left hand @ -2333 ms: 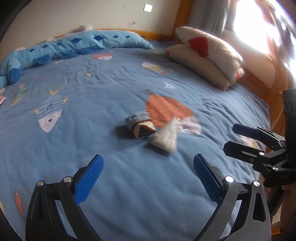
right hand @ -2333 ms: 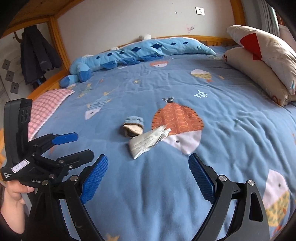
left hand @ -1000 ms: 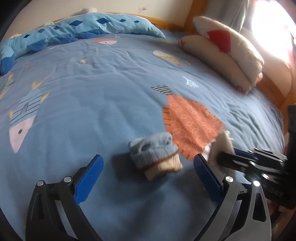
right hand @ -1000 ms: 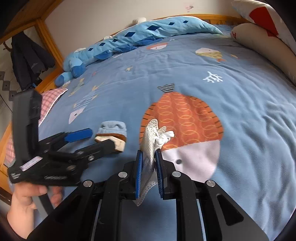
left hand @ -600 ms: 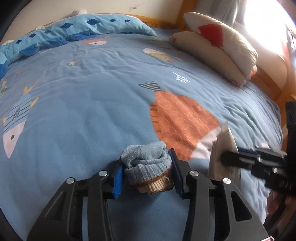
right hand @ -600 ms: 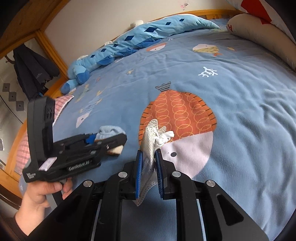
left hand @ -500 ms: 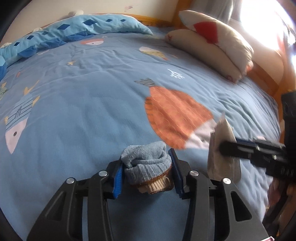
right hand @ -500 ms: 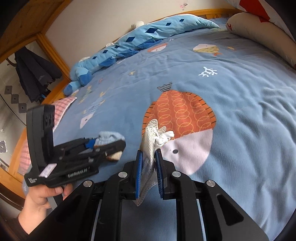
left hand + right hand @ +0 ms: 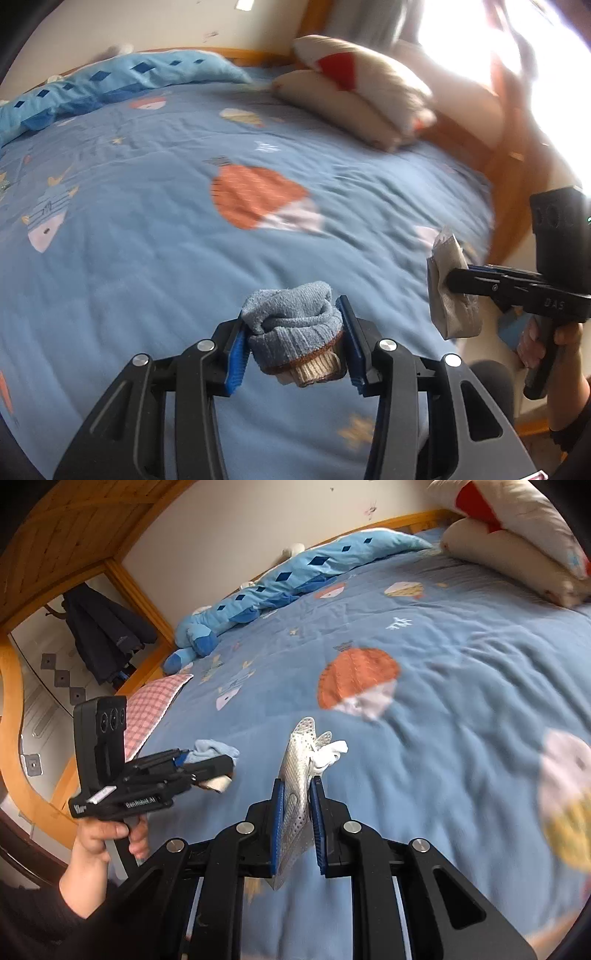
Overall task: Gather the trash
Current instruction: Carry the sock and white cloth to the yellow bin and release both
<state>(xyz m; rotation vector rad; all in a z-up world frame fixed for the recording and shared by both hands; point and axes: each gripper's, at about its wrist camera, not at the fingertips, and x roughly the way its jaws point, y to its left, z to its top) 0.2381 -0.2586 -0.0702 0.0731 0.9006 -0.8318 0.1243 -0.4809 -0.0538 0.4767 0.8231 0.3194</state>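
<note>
A rolled blue and tan sock (image 9: 295,332) is pinched between the blue pads of my left gripper (image 9: 293,345), lifted clear of the blue bedspread (image 9: 147,240). A crumpled white perforated wrapper (image 9: 301,771) is clamped in my right gripper (image 9: 298,812), also held above the bed. In the left wrist view the right gripper (image 9: 448,286) shows at the right edge with the wrapper (image 9: 450,288) hanging from it. In the right wrist view the left gripper (image 9: 207,766) sits at the left with the sock (image 9: 212,753) in it, in a person's hand (image 9: 107,834).
Two cream and red pillows (image 9: 365,96) lie at the head of the bed. A long blue plush toy (image 9: 280,579) runs along the far wall. A pink checked cloth (image 9: 151,705) lies at the bed's left edge by the wooden frame (image 9: 22,760). Dark coats (image 9: 103,631) hang beyond.
My left gripper closed on the sock and lifted it off the bed. Both grippers pulled back and up from the bedspread, the right one carrying the wrapper away from the orange fish print.
</note>
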